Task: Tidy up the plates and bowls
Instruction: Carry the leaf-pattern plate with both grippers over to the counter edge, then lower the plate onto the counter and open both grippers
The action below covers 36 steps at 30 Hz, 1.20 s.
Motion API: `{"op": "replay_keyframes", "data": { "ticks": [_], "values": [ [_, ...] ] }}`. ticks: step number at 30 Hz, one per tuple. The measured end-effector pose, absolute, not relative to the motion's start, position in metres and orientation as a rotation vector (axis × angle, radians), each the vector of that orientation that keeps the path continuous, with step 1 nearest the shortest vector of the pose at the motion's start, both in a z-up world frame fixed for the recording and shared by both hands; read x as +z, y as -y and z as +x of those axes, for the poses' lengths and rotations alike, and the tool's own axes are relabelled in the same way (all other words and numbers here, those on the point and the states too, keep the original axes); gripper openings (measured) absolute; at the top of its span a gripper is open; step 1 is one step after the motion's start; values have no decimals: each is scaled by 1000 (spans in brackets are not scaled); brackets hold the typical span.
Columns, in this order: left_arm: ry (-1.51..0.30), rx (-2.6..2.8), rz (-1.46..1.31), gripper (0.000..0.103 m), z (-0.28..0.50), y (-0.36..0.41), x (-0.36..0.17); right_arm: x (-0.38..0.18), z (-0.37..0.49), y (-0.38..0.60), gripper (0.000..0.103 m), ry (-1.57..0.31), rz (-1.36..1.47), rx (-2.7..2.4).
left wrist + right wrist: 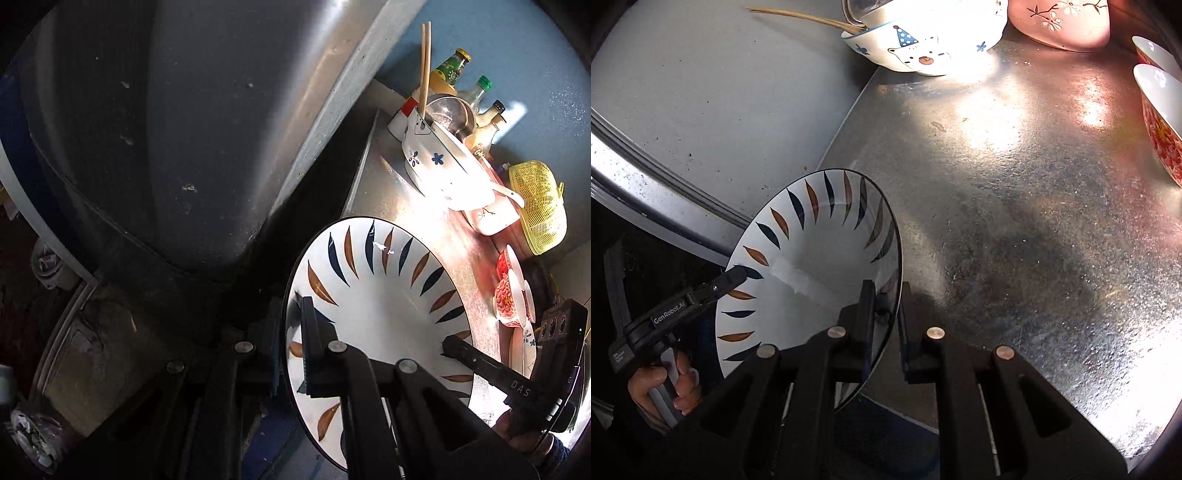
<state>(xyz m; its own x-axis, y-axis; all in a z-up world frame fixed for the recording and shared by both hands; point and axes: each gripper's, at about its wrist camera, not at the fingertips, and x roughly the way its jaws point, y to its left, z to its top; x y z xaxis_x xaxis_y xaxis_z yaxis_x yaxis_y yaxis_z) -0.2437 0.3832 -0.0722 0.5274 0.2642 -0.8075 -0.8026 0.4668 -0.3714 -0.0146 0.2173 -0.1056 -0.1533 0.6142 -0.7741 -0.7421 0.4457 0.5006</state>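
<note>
A white plate with blue and brown leaf marks (380, 295) is held on edge above the metal counter (402, 199). My left gripper (291, 339) is shut on the plate's near rim. My right gripper (886, 306) is shut on the opposite rim of the same plate (812, 266). Each gripper shows in the other's view: the right one at the plate's right side (480, 365), the left one at its left side (716, 288). A white bowl with blue flowers and a bear face (923, 40) holds chopsticks (424, 66).
A pink bowl (1063, 26) and two red-patterned bowls (1160, 122) stand at the counter's (1015, 206) far and right sides. Bottles (476, 92), a metal bowl (448, 112) and a yellow basket (539, 206) line the blue wall. A grey surface (166, 129) lies left.
</note>
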Motion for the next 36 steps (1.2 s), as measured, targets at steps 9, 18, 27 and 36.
{"op": "replay_keyframes", "data": {
  "ticks": [9, 18, 27, 36],
  "values": [
    [-786, 786, -823, 12, -242, -382, -81, -107, -16, -226, 13, -1239, -165, 1203],
    [-749, 850, -743, 97, -240, -365, -55, -95, -16, -225, 39, -1237, -177, 1175],
    [-807, 766, -625, 103, -213, -322, -24, -52, -20, -170, 103, -1113, -226, 1036],
    [-850, 645, -541, 103, -169, -279, -12, -33, -13, -108, 103, -1078, -212, 891]
  ]
}}
